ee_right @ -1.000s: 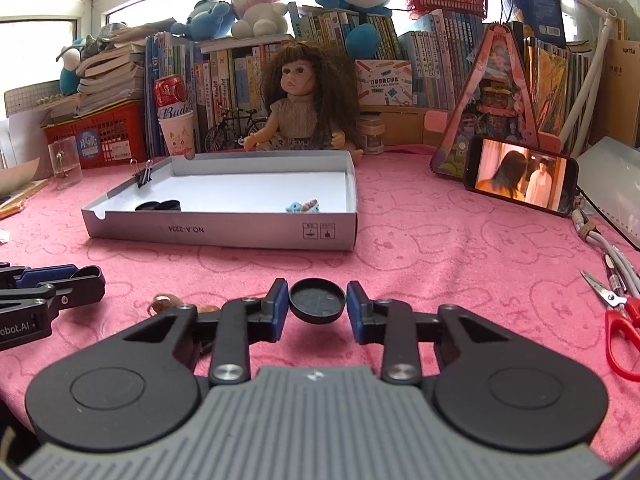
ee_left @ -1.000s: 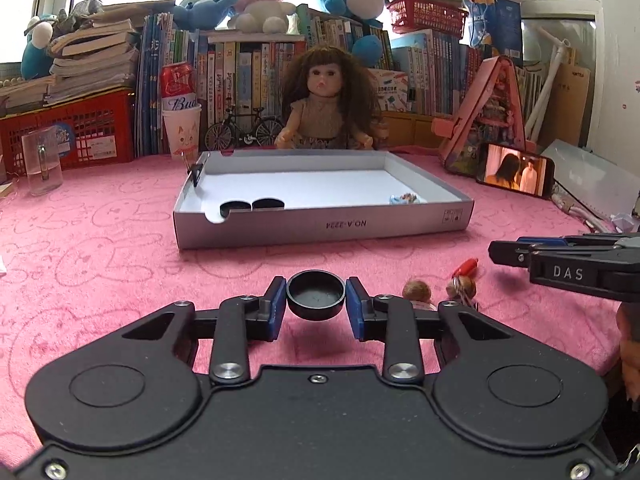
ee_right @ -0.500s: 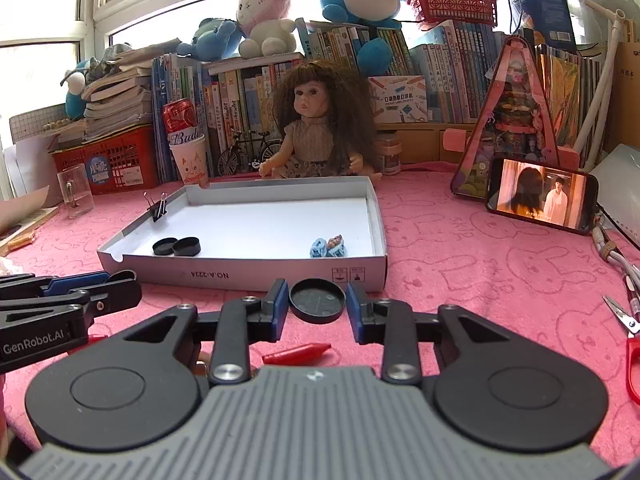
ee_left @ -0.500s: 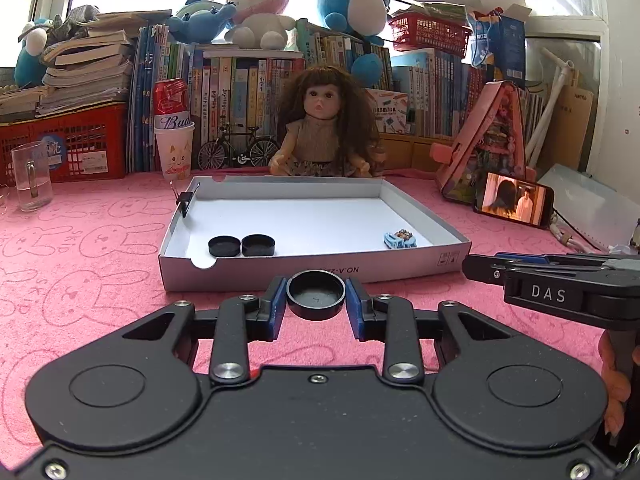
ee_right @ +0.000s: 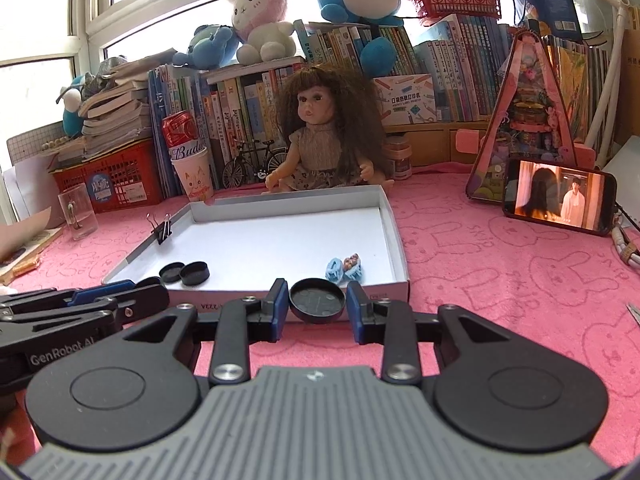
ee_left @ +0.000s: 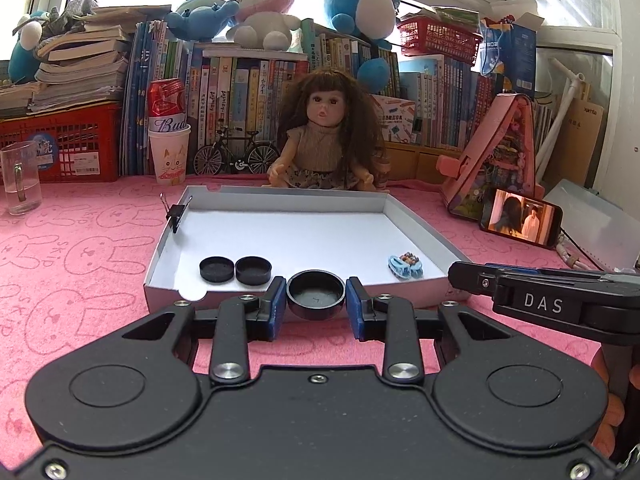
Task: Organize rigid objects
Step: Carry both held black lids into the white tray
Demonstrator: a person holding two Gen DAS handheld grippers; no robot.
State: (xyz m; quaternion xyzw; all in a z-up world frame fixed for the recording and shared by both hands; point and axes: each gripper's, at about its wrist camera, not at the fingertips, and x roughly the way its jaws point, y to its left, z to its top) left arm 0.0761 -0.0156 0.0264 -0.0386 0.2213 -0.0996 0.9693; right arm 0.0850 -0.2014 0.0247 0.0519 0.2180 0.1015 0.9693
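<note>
Both claws carrying a black cap up to the white tray

Left to right: a binder clip (ee_left: 175,213) sits on the white tray (ee_left: 416,216) rim at about 10 o'clock, and two black caps (ee_left: 235,269) lie touching each other inside at 7 o'clock. The left claw (ee_left: 316,305) is clamped on a black cap (ee_left: 316,294) at the tray's near wall. Little blue toys (ee_left: 405,266) sit inside at 5 o'clock. The right claw (ee_right: 317,306) is clamped on another black cap (ee_right: 317,301), same spot on its side, over the pink counter (ee_right: 500,280).
</note>
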